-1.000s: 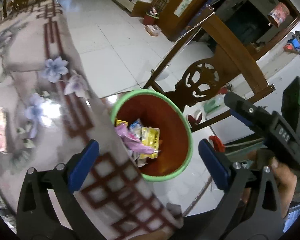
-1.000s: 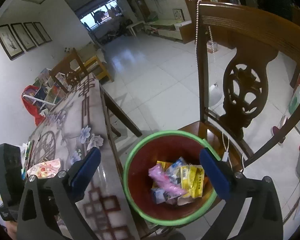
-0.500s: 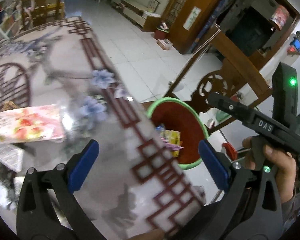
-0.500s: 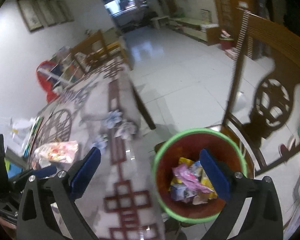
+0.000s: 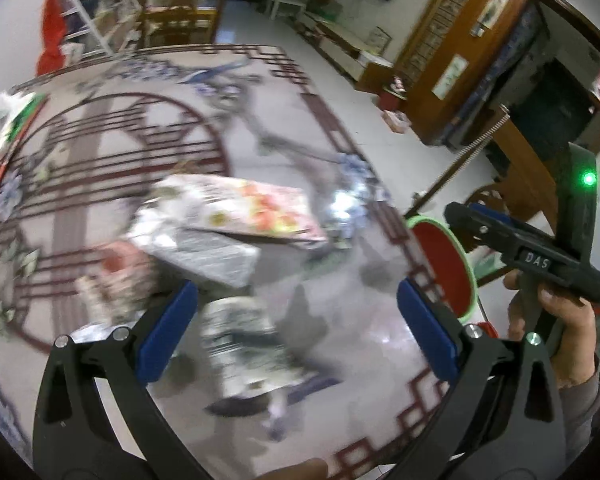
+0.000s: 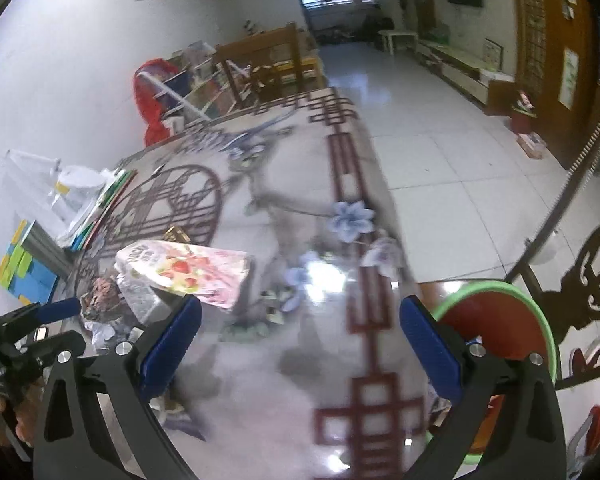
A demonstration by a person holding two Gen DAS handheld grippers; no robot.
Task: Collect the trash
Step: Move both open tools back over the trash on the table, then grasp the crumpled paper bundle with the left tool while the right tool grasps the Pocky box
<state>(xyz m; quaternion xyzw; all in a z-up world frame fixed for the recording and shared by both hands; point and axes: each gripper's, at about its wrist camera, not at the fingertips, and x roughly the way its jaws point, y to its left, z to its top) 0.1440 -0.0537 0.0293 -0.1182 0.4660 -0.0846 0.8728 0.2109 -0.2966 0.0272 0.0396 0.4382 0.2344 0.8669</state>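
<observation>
A heap of wrappers lies on the patterned table point(image 5: 100, 152): a pink strawberry packet point(image 5: 256, 208) point(image 6: 188, 270), a silver foil wrapper point(image 5: 216, 256), and a blurred white striped wrapper point(image 5: 248, 344) close in front. My left gripper point(image 5: 296, 332) is open above the striped wrapper, holding nothing. My right gripper point(image 6: 300, 344) is open over the table's near end, also holding nothing. The green-rimmed red bin point(image 6: 496, 324) point(image 5: 444, 260) stands off the table's right edge. The right gripper's body shows in the left wrist view, held by a hand point(image 5: 552, 324).
A carved wooden chair point(image 6: 596, 276) stands behind the bin. Books and coloured blocks point(image 6: 24, 272) sit at the table's left edge. A brown crumpled wrapper point(image 6: 104, 296) lies beside the heap. White tiled floor point(image 6: 440, 152) stretches beyond the table.
Both grippers have swung left, away from above the bin and back over the table. The wrapper heap has come close to the left gripper. Both stay open.
</observation>
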